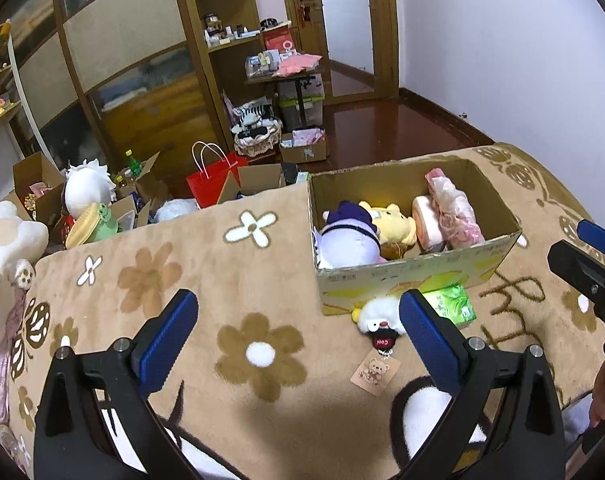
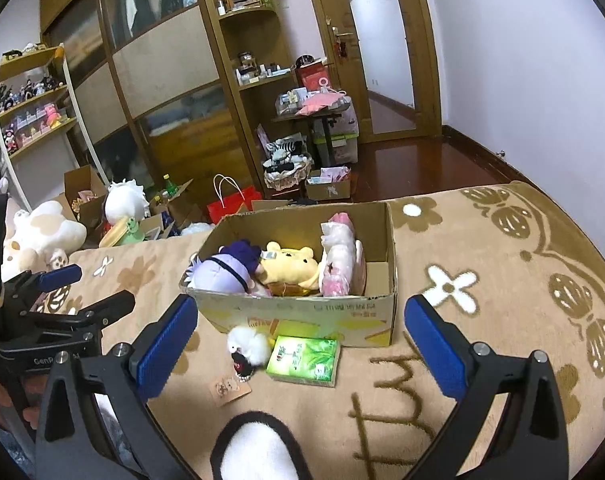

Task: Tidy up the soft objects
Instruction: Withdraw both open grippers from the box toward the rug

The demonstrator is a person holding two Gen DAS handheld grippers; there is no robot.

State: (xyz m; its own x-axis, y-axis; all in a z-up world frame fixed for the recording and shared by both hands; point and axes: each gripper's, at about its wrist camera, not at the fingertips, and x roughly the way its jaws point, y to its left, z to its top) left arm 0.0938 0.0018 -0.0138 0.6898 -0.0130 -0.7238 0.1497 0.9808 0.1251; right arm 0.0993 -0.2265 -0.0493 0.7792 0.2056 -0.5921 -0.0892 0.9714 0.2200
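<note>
Left wrist view: left gripper point(image 1: 298, 320), jaws wide apart, empty, above the flowered blanket point(image 1: 230, 280). Cardboard box point(image 1: 414, 276) holds a purple plush point(image 1: 348, 240), yellow plush point(image 1: 394, 222) and pink wrapped bundle point(image 1: 454, 212), packed side by side, presumably the collection point.

Right wrist view: right gripper point(image 2: 300, 328), likewise spread and empty. Small white fluffy toy point(image 2: 248, 346) and green tissue pack point(image 2: 304, 360) lie outside, just before the box; whether they touch is unclear.
</note>
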